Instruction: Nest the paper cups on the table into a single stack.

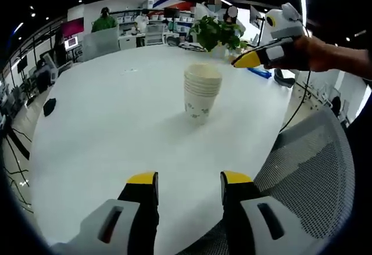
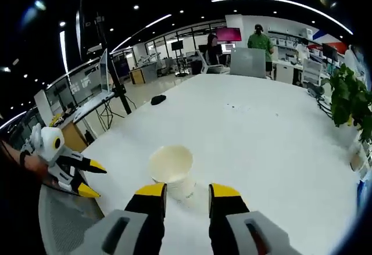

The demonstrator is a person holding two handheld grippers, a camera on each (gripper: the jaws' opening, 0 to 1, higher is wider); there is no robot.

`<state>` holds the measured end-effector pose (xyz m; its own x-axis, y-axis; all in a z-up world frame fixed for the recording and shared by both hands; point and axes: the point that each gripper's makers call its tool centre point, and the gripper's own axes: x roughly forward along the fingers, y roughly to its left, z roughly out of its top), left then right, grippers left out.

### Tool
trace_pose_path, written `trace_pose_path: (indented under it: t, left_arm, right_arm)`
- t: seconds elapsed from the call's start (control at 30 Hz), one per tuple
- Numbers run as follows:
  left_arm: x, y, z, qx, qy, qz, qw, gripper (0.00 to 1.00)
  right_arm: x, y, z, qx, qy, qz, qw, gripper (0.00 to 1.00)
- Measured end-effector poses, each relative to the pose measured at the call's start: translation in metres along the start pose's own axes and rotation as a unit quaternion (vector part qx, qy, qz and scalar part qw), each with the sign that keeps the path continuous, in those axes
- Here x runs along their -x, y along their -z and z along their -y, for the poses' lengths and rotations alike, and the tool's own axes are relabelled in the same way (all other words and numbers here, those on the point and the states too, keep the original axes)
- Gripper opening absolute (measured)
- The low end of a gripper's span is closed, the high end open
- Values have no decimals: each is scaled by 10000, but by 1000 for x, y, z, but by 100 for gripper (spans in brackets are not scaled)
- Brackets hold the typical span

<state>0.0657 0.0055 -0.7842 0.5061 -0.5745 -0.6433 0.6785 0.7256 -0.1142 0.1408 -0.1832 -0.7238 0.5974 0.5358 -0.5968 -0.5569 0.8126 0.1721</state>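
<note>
Stack of nested paper cups stands upright on the white counter, about mid-width, near the edge by the mesh chair. Left gripper: jaws spread, empty, over the counter short of the stack. Right gripper: jaws spread, empty, tips just short of the stack's rim, not touching. A potted plant sits at the far counter edge beyond the stack; a dark object lies well apart from it.

Left gripper jaws apart, right gripper jaws apart, both empty
</note>
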Motion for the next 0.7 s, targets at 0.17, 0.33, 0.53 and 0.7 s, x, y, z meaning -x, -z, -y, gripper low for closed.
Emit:
trace_pose_path:
  t: [0.17,0.33,0.53,0.7]
  left_arm:
    - [-17,-21,-10,-357,167,15,9992,46]
    - [-41,-49,-9,-782,455,-32,9959,57]
    - [-70,-75,-1,-1404,775,-90,9870,58]
    - [-88,-92,7,-1830,1059,-145,9773,54]
  right_arm:
    - [-8,15,10,117,-169,-201,9996,39]
    - [-19,13,-4,265,-416,-322,9983,46]
    - [-39,21,0,1129,-595,-755,9889,57]
    - [-47,20,-6,1437,-762,-879,9827,54]
